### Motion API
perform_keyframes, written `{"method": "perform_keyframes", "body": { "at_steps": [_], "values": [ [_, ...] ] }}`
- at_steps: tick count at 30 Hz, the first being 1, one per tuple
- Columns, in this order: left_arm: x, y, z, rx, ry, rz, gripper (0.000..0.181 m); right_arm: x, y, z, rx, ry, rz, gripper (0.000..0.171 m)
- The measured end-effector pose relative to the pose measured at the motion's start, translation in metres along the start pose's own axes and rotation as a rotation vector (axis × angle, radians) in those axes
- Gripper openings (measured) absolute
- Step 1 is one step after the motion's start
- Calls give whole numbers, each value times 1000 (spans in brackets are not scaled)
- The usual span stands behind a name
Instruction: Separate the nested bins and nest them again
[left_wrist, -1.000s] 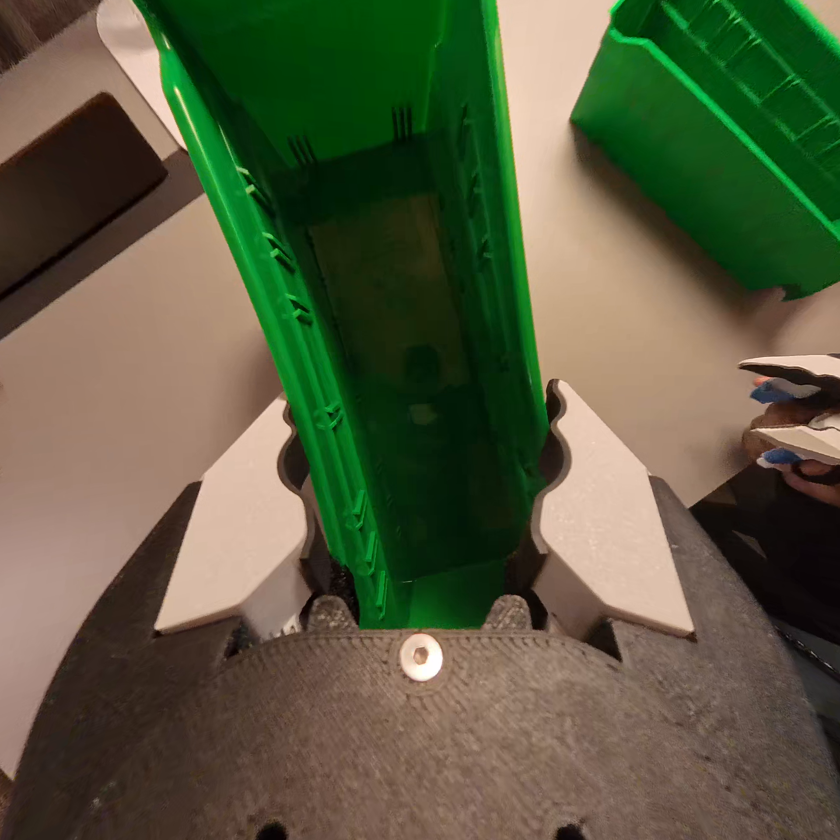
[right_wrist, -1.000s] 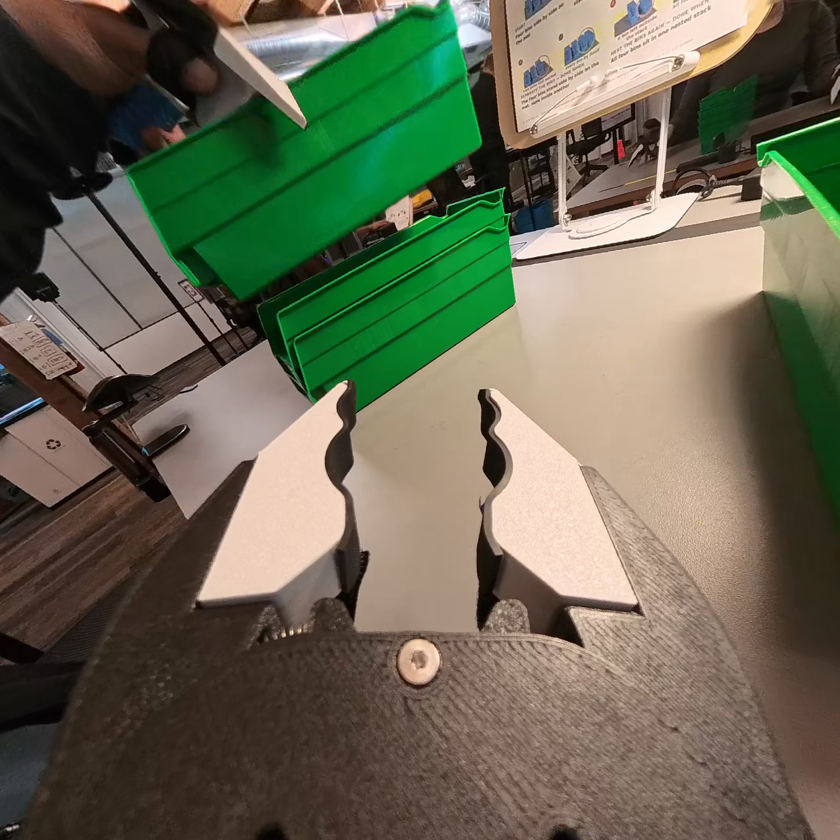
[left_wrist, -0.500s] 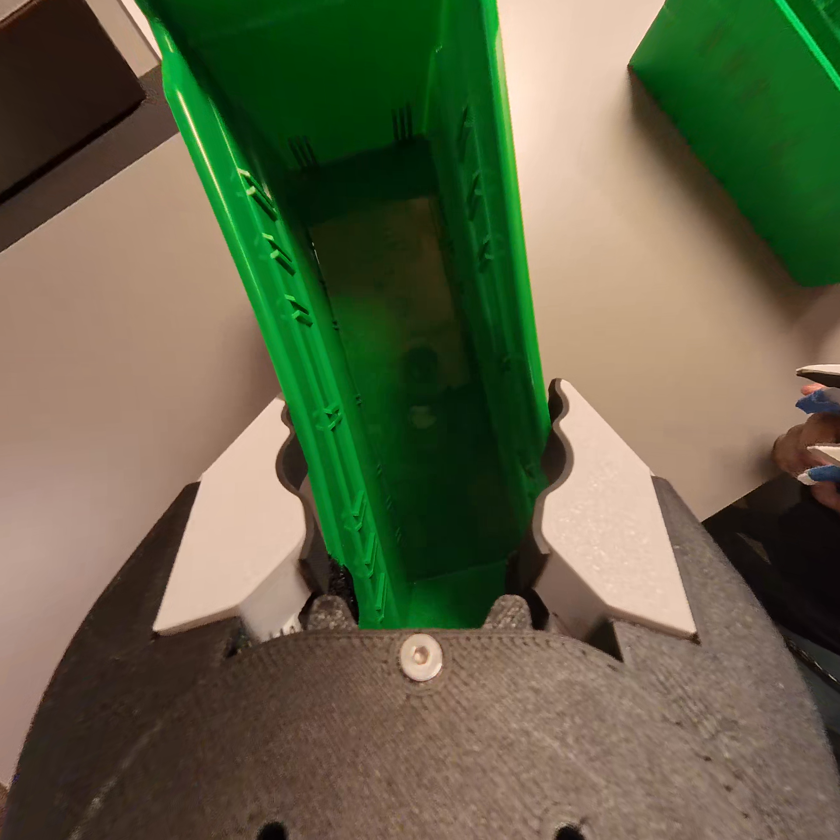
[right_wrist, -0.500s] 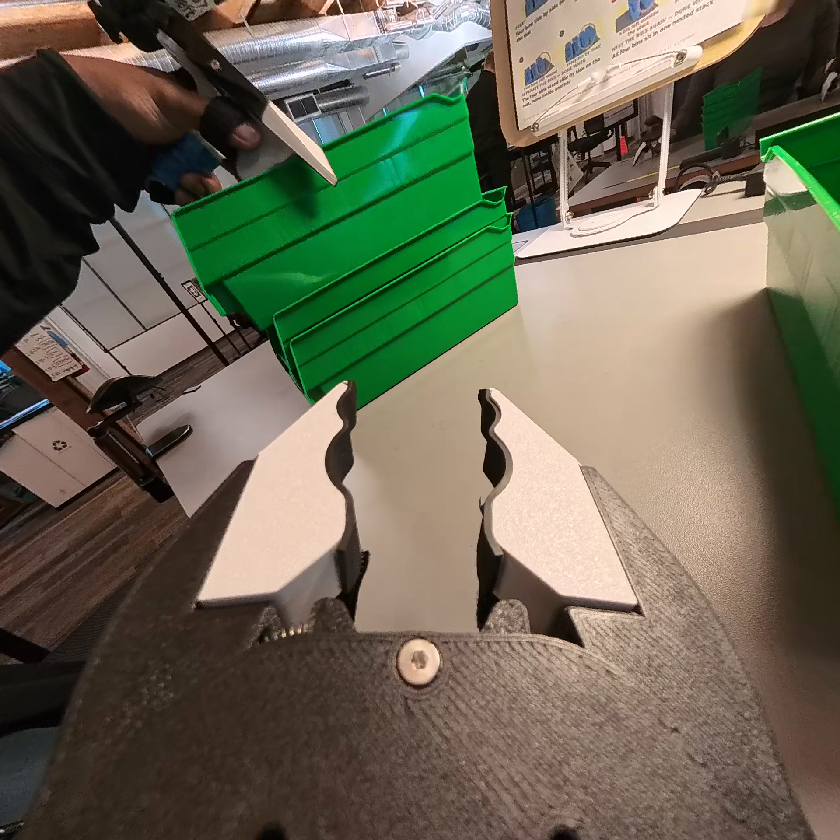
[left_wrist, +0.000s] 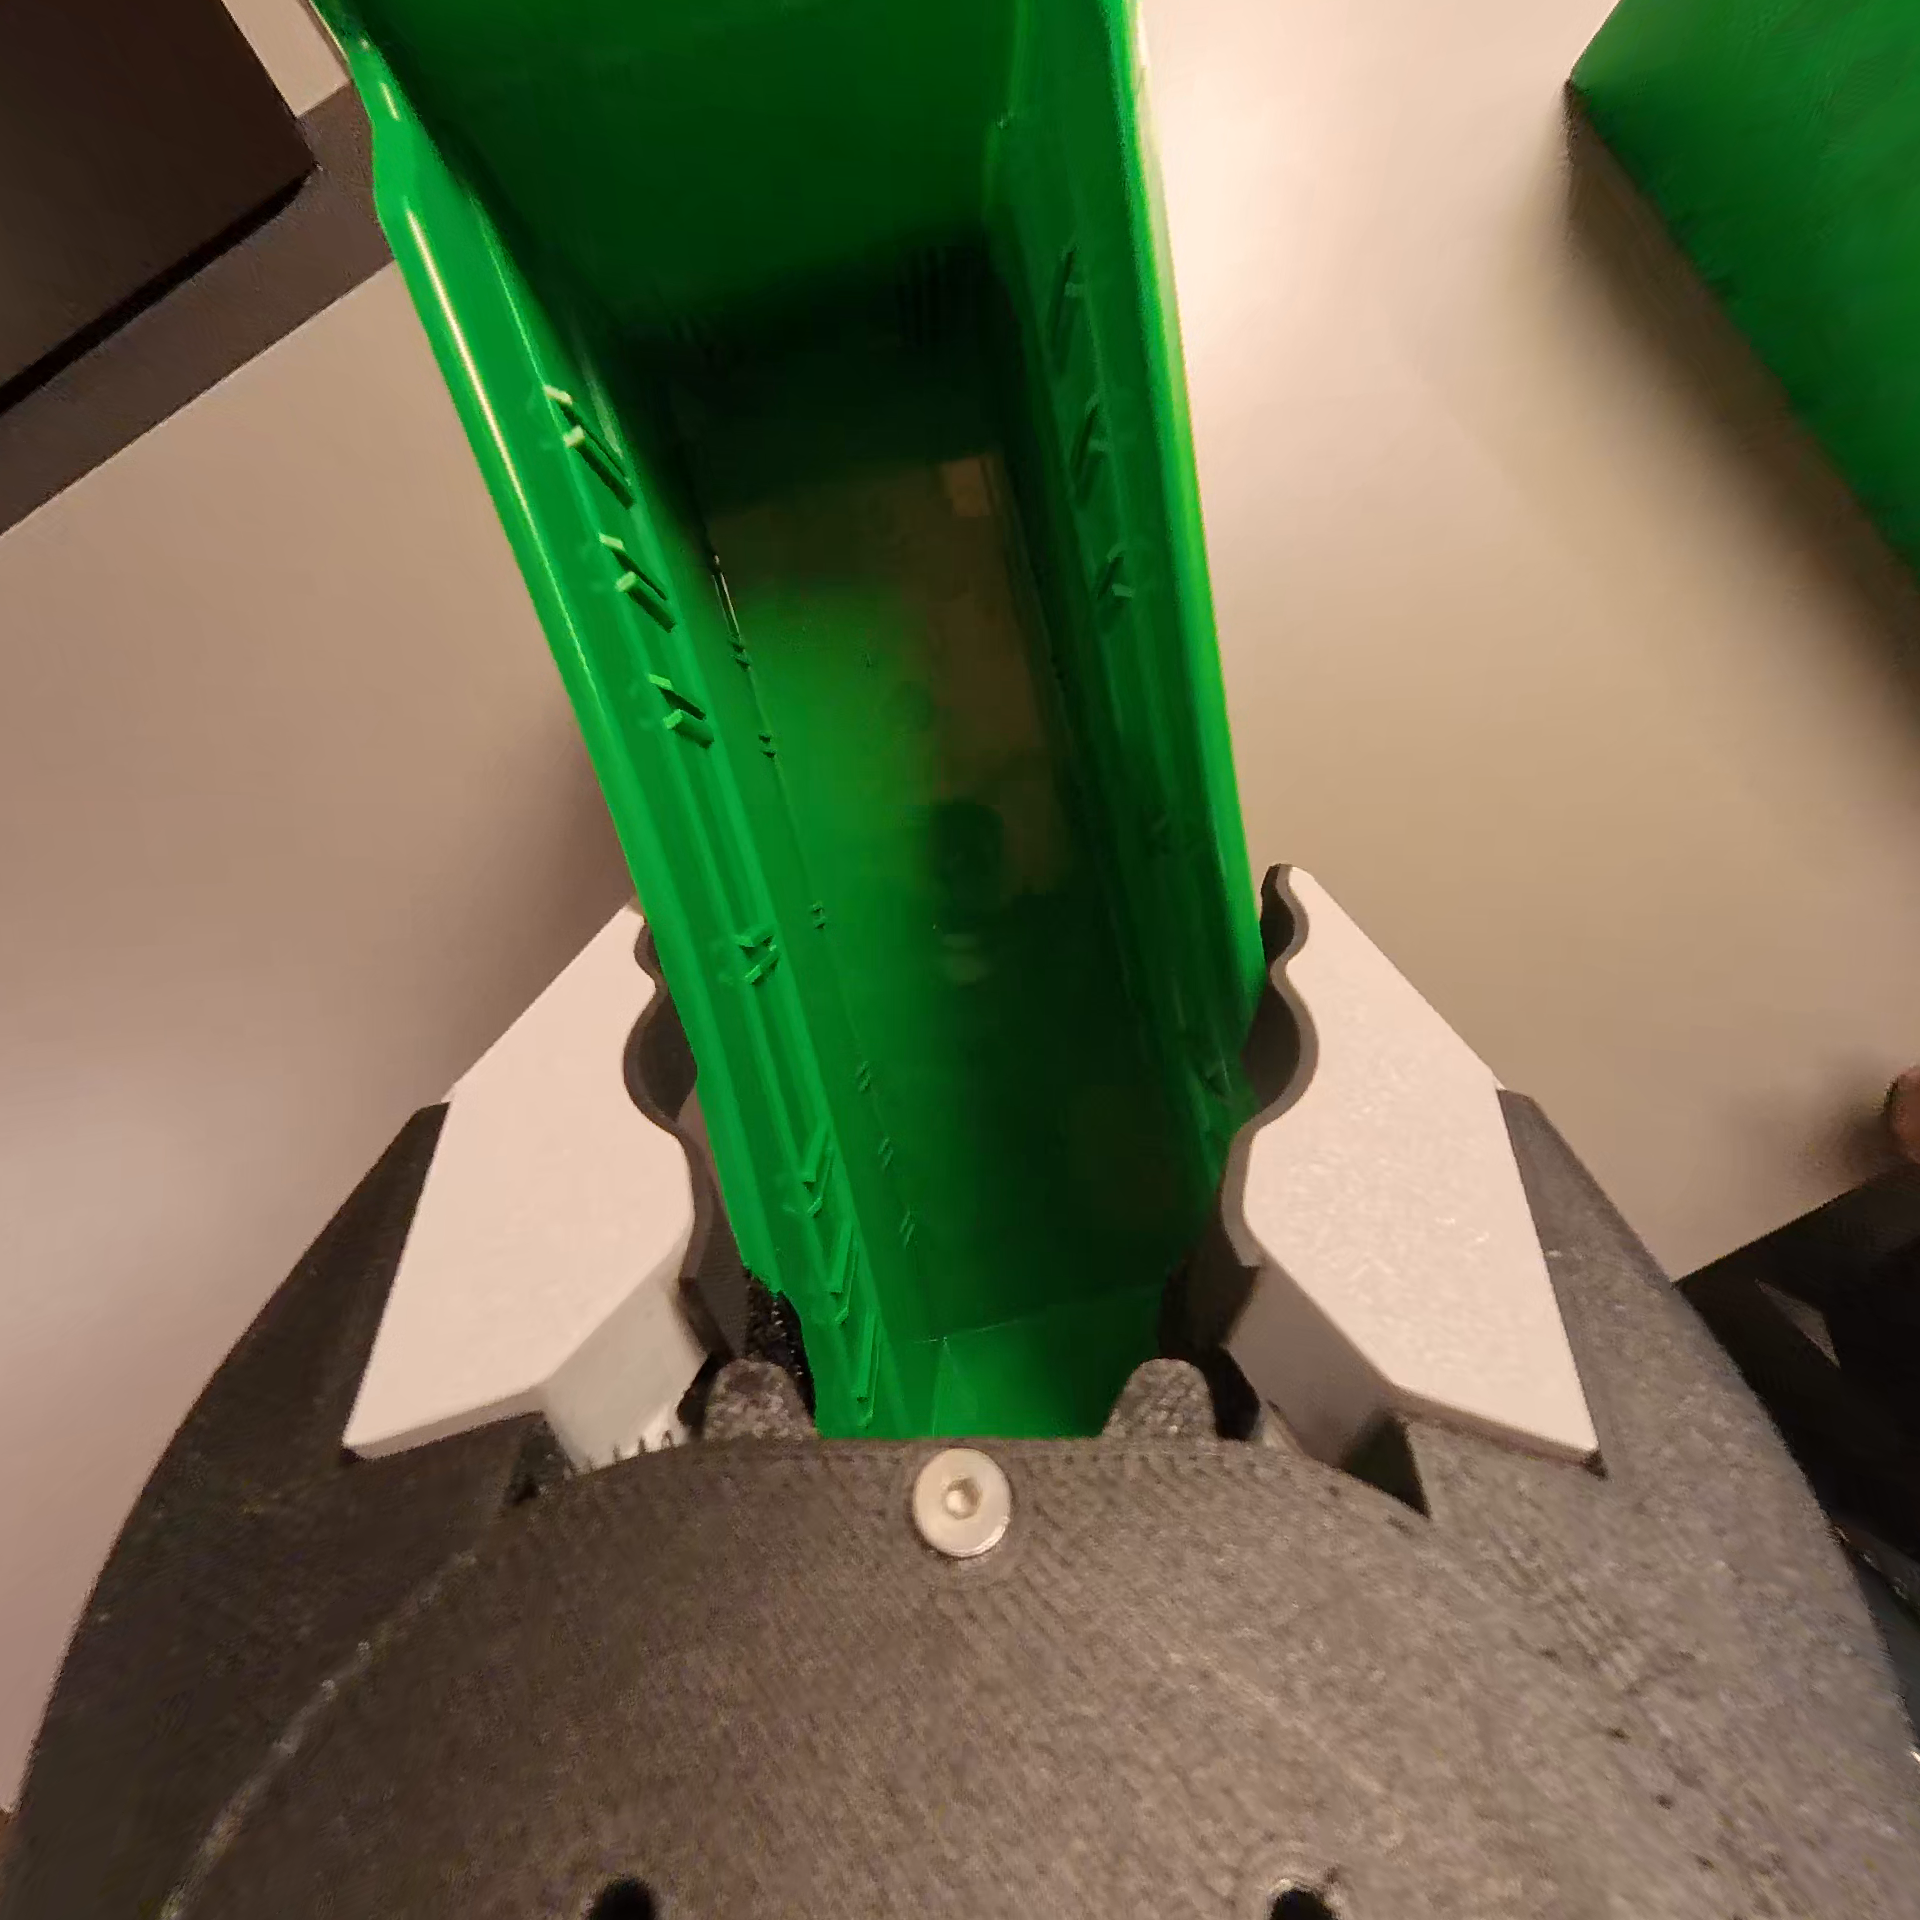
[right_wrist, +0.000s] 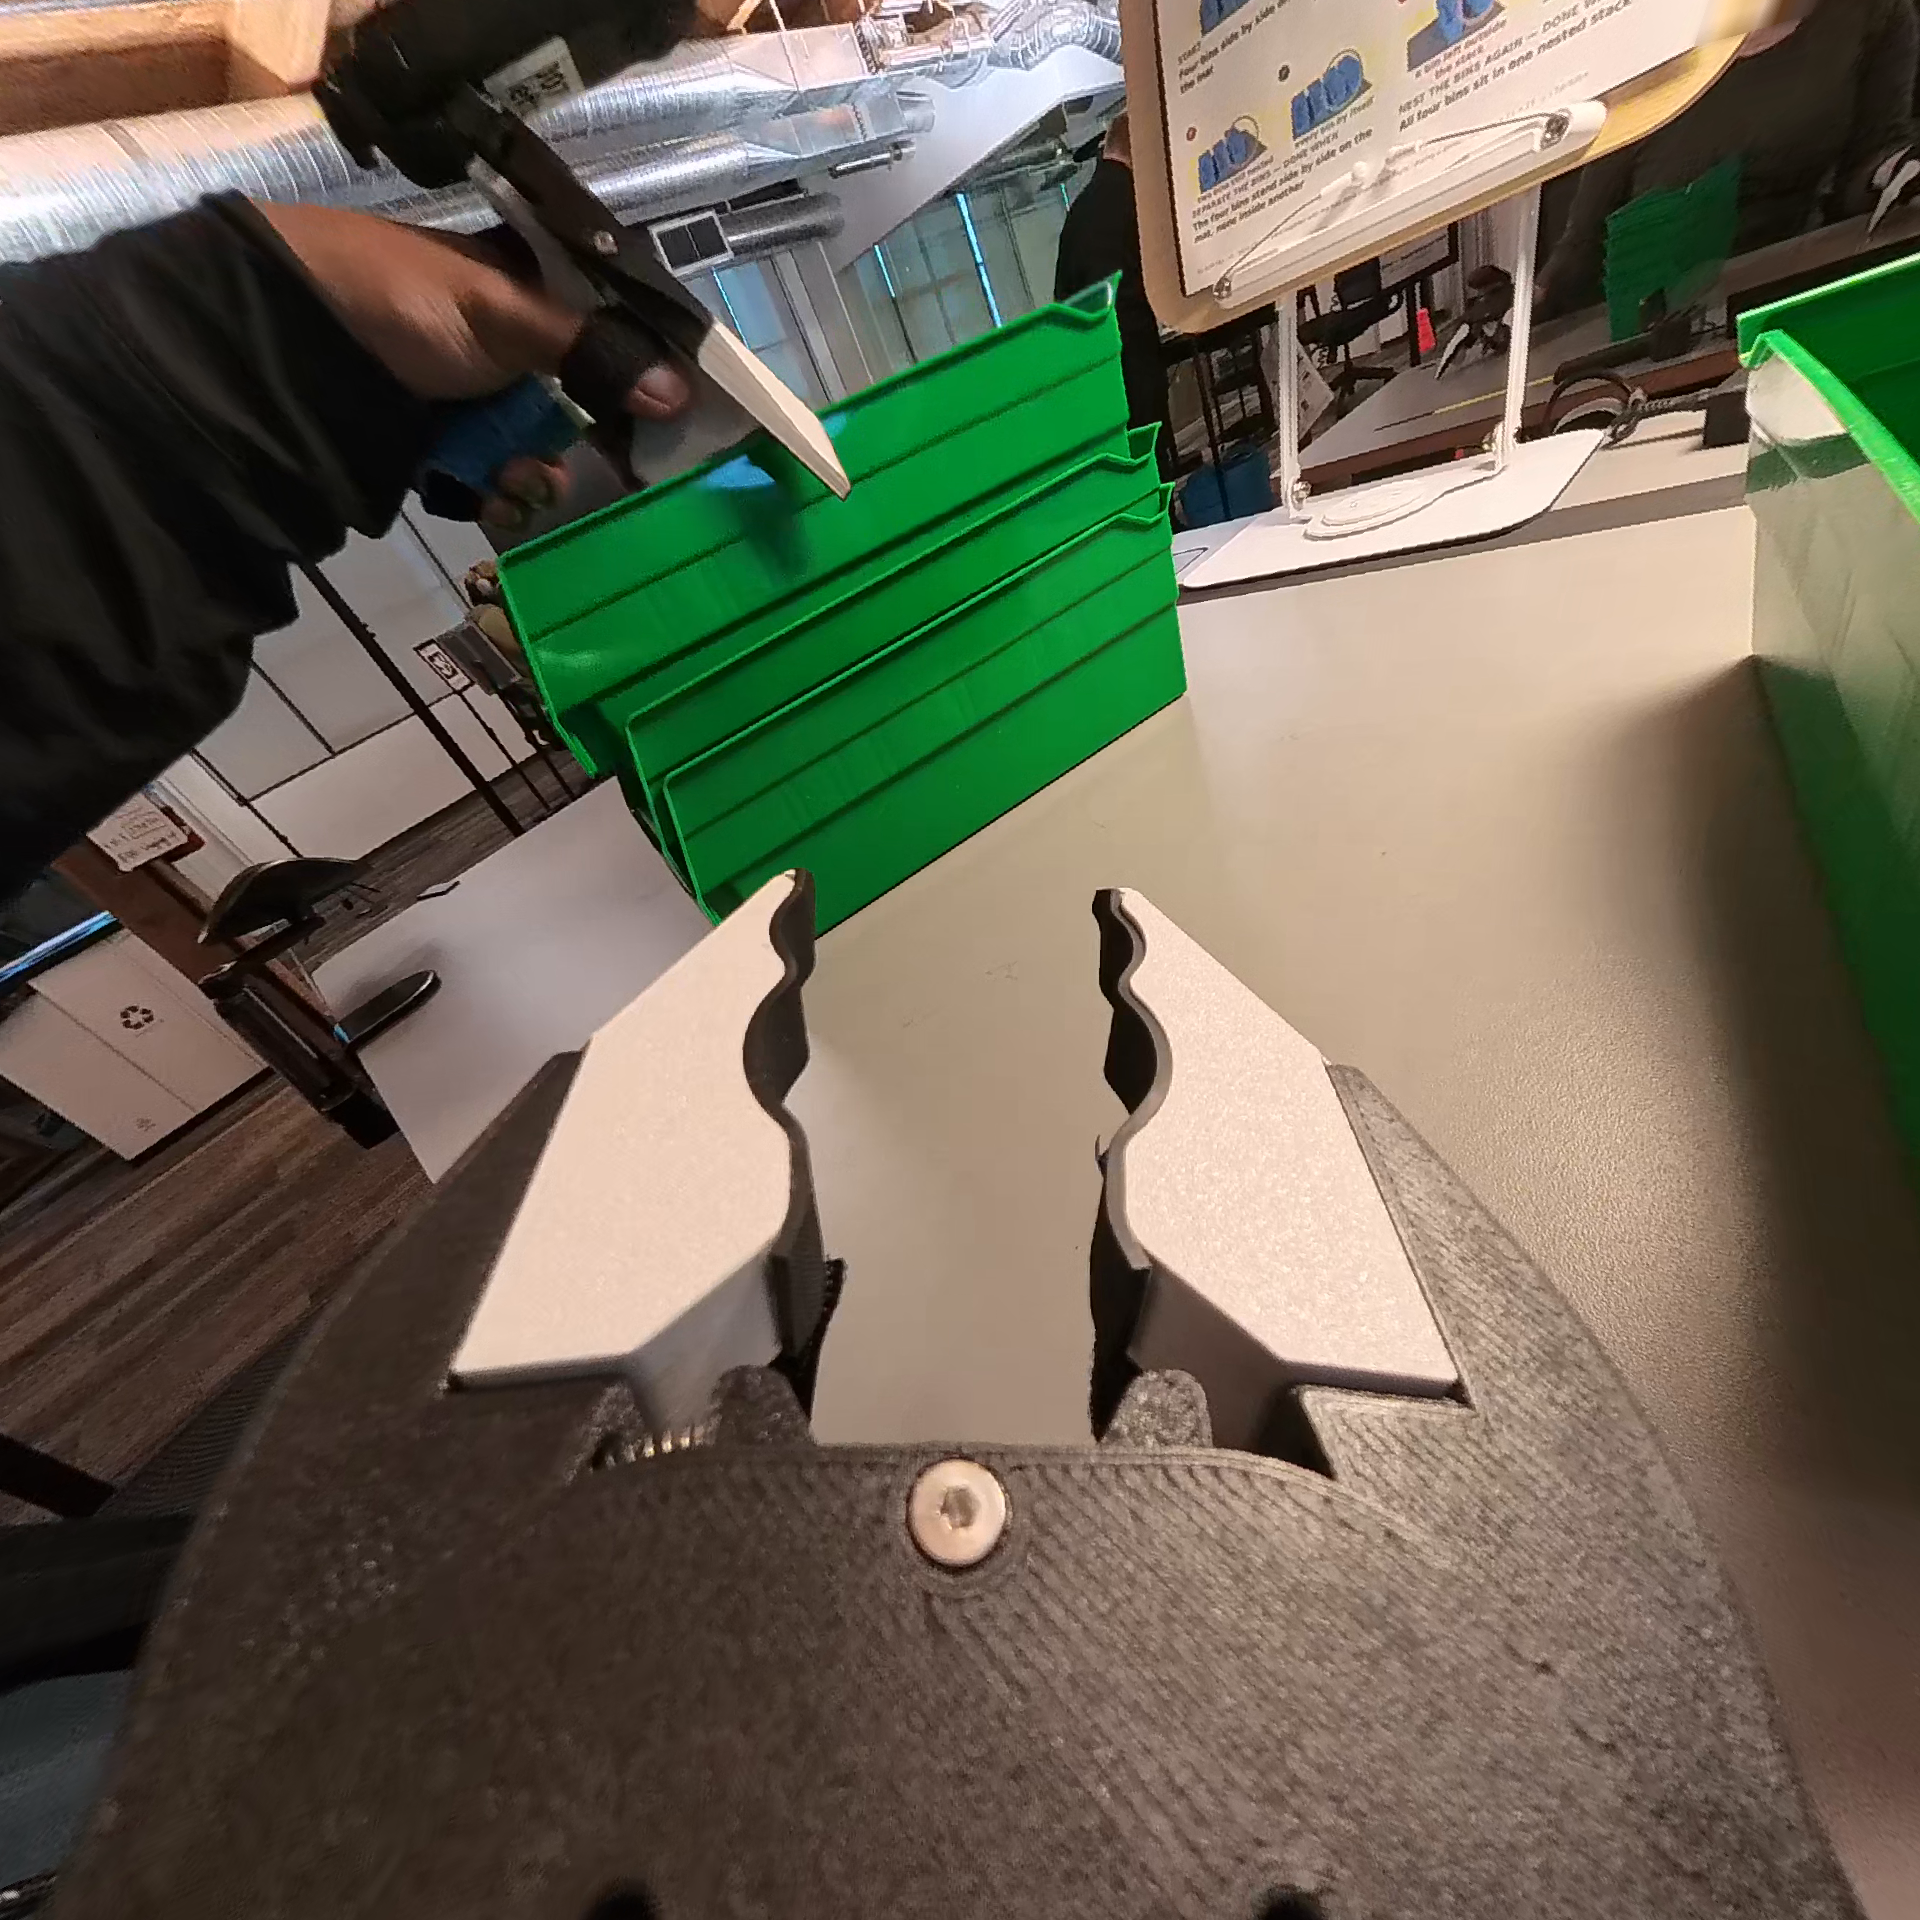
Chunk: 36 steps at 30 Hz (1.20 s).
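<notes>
Bins are the whole matter: nearest, the left gripper (left_wrist: 961, 1049) clamps a green bin (left_wrist: 831, 582) by its near end, fingers pressed on both outer walls, the bin's long trough running away from the camera above the grey table (left_wrist: 260, 779). The right gripper (right_wrist: 951, 935) hangs just over the table with its jaws parted and nothing between them. Farther off in the right wrist view, the held bin sits on top of two nested bins (right_wrist: 914, 717) standing on the table, while a separate bin (right_wrist: 1839, 644) stands at the far right. This looks like the re-nesting step. The next move calls for lowering the held bin squarely into the stack, then releasing.
</notes>
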<state>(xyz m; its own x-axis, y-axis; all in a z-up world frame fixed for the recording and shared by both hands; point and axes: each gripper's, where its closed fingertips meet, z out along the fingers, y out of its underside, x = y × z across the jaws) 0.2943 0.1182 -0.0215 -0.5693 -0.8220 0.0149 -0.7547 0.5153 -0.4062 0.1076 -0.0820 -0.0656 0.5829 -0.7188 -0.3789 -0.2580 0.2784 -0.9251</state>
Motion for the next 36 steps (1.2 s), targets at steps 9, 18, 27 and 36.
{"method": "perform_keyframes", "body": {
  "at_steps": [9, 18, 27, 36],
  "values": [
    [-1, 7, 25, -13, -26, -6, 123, 0, 0, 0, 2, 0, -2, 56],
    [6, -19, -15, 349, 199, -64, 124, -1, 0, -1, 4, -8, -1, 56],
    [-116, 5, -8, 632, 147, -189, 122, -19, -20, -12, -80, -41, -60, 78],
    [-161, 28, 99, 621, 343, -368, 119, 96, -129, -23, -454, 371, -314, 137]
  ]
}}
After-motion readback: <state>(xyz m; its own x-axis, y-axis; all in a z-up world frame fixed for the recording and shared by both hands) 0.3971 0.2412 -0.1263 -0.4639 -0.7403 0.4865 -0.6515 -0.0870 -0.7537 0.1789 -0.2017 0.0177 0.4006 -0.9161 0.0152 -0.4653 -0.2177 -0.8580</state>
